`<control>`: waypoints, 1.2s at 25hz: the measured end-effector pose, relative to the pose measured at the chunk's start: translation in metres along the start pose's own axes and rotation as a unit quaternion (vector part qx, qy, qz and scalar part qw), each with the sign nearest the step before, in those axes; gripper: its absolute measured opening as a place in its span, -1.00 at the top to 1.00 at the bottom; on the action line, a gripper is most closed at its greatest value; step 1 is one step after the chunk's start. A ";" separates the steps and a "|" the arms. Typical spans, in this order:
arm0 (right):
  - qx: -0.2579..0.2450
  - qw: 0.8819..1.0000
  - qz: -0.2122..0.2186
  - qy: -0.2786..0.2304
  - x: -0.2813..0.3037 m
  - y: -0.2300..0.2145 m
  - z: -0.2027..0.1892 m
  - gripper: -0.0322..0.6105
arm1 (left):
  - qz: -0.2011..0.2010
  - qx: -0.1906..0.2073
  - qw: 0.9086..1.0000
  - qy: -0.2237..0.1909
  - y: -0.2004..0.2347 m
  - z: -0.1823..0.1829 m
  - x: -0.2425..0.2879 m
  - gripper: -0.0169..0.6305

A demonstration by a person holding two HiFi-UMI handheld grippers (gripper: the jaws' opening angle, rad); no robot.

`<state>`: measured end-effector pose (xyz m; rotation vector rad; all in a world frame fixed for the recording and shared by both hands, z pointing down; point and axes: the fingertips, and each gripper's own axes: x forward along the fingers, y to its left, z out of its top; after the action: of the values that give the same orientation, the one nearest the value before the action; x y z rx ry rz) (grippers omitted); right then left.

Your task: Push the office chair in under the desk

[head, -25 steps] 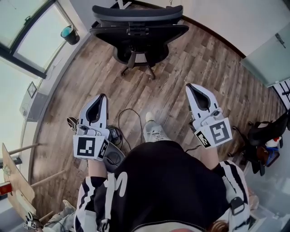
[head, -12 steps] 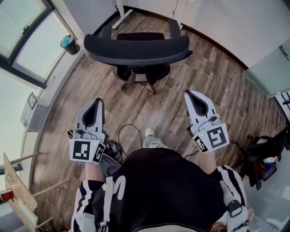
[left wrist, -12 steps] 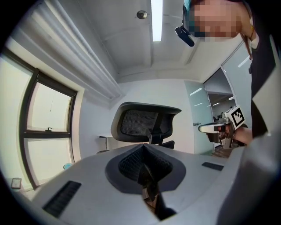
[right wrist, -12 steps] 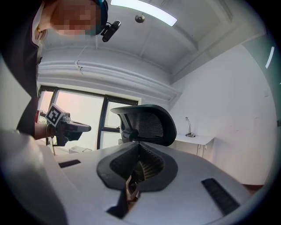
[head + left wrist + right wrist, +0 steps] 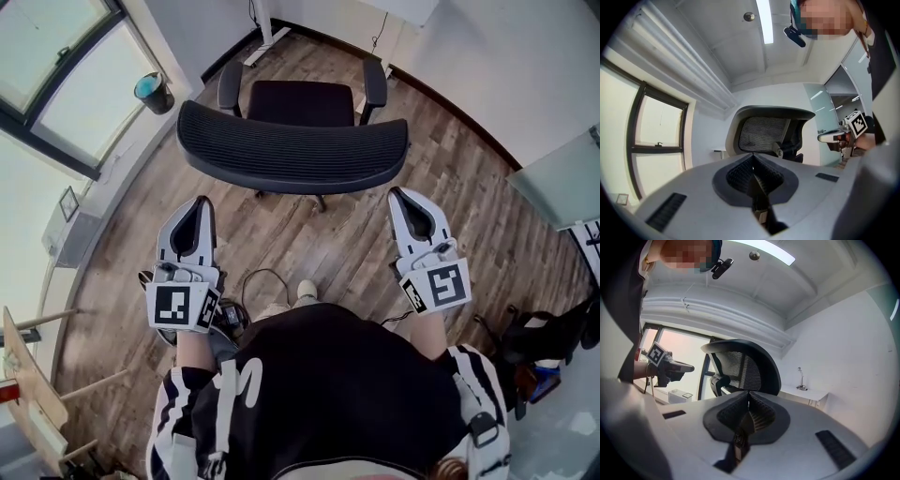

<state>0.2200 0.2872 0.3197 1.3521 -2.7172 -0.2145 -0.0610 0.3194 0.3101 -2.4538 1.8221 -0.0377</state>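
Faced the black mesh-backed office chair (image 5: 292,155) with both tools empty
Held the grey-and-white left gripper (image 5: 199,202) and right gripper (image 5: 399,193) level, jaws pressed together on nothing, close behind the backrest's two ends; found the chair on the brown plank floor (image 5: 347,248), seat toward the white desk (image 5: 806,393), not yet under it

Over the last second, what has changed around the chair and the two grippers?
The person stepped forward, bringing the left gripper and right gripper close behind the backrest of the office chair, with no contact seen. Both pairs of jaws stayed shut and empty.
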 end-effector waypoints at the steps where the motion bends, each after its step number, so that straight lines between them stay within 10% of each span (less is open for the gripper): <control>1: 0.002 1.000 -0.003 0.001 0.005 -0.002 0.000 0.86 | -0.006 -0.011 1.000 0.003 0.004 -0.001 0.004 0.92; 16: -0.009 0.999 -0.036 0.015 0.032 -0.008 0.012 0.84 | -0.047 -0.018 0.999 0.005 0.044 0.002 0.044 0.92; 20: -0.004 0.999 -0.044 0.015 0.034 -0.012 0.013 0.45 | -0.033 -0.010 0.999 0.006 0.056 0.003 0.049 0.90; 23: -0.005 0.999 -0.050 0.014 0.039 -0.020 0.015 0.31 | -0.047 -0.004 0.999 0.009 0.064 0.007 0.058 0.40; 30: -0.013 0.999 -0.047 0.023 0.057 -0.036 0.013 0.11 | -0.065 0.017 0.998 0.020 0.073 0.002 0.078 0.17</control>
<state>0.2119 0.2207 0.3025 1.4614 -2.6056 -0.2230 -0.1081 0.2238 0.2993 -2.5619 1.6594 -0.1248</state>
